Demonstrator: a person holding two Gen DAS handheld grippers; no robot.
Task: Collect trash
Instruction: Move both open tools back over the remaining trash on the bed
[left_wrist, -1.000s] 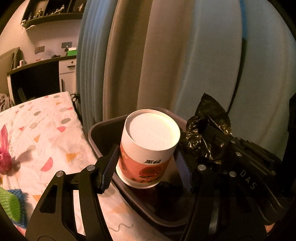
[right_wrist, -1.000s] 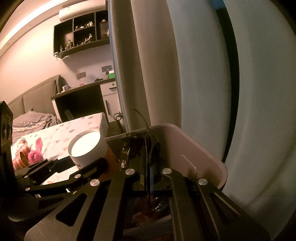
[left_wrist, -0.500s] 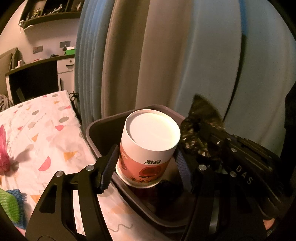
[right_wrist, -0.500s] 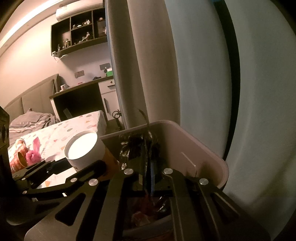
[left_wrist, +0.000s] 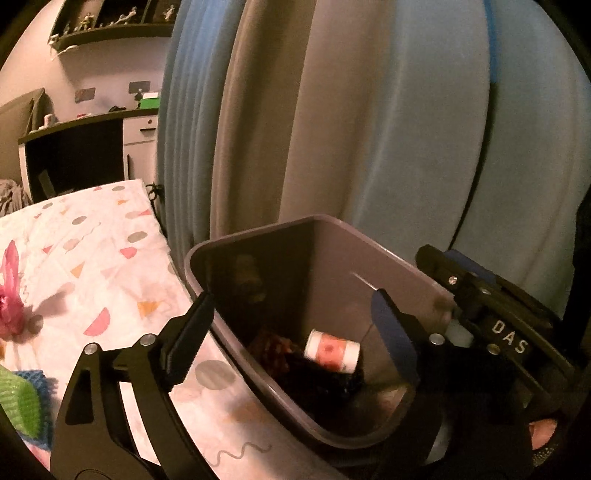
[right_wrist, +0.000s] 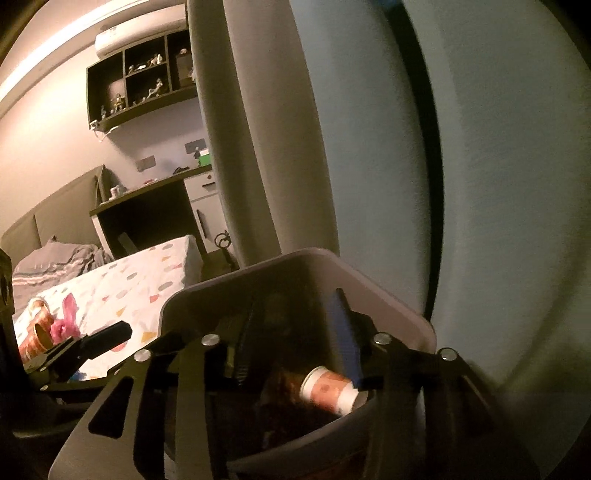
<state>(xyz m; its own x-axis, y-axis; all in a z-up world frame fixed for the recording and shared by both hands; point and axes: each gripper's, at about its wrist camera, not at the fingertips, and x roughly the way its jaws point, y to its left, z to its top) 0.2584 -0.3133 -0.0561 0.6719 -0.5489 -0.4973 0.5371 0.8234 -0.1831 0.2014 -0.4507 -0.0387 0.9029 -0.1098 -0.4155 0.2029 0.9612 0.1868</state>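
A grey bin (left_wrist: 388, 271) stands by the bed, and both grippers hang over it. My left gripper (left_wrist: 291, 310) is open over the bin's mouth, its jaws still opening with nothing between them. The white and orange paper cup (left_wrist: 332, 354) lies on its side inside the bin on dark crumpled trash (left_wrist: 273, 347). My right gripper (right_wrist: 295, 321) is also open, jaws opening and empty, above the same bin (right_wrist: 388, 295). The cup (right_wrist: 328, 389) lies just below its blue pad (right_wrist: 341, 325). The black wrapper is lost among the dark trash.
A bed with a patterned sheet (left_wrist: 92, 258) lies left of the bin. On it are a pink wrapper (left_wrist: 11, 302), a green and blue thing (left_wrist: 18, 402) and another orange cup (right_wrist: 37, 328). Curtains (left_wrist: 369, 110) hang close behind the bin.
My left jaws spread and the cup dropped from them into the bin, landing on its side. My right jaws opened too and the black wrapper is gone from between them.
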